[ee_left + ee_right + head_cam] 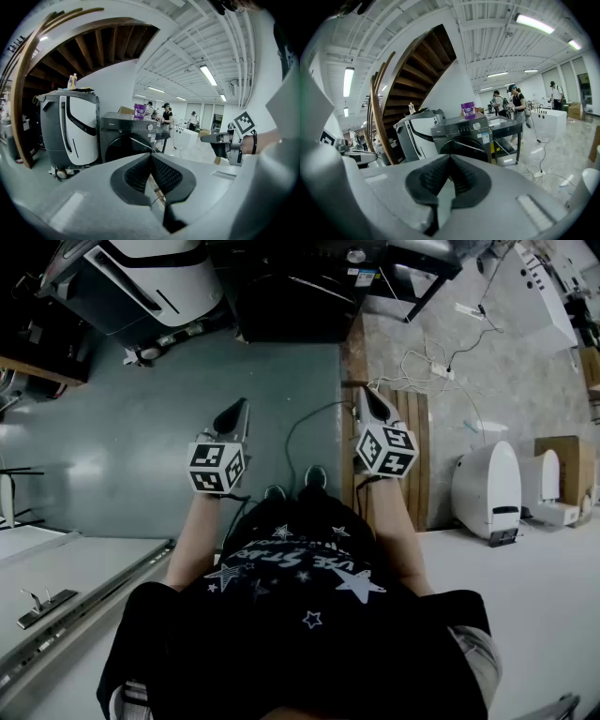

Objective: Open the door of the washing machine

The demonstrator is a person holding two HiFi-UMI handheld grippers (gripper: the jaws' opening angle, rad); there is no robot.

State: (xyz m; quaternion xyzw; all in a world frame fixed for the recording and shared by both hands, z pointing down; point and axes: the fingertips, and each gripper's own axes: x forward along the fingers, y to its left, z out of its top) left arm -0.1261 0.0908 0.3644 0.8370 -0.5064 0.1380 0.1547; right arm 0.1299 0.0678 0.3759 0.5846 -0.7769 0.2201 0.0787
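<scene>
The dark washer point(466, 133) stands far ahead, well apart from both tools, its round door point(465, 149) seemingly closed. The left hand-held gripper point(151, 158) and right hand-held gripper point(449, 158) are clenched, jaws together, holding nothing.

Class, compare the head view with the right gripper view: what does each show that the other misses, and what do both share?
Only the head view: the person's star-print shirt, their shoes, and the marker cube on the right tongs.
Only the right gripper view: the purple container on top of the washing machine, its closed round door, the wooden staircase and people standing behind.
Both: the dark washing machine, the white appliance beside it, and the shut right tongs.
</scene>
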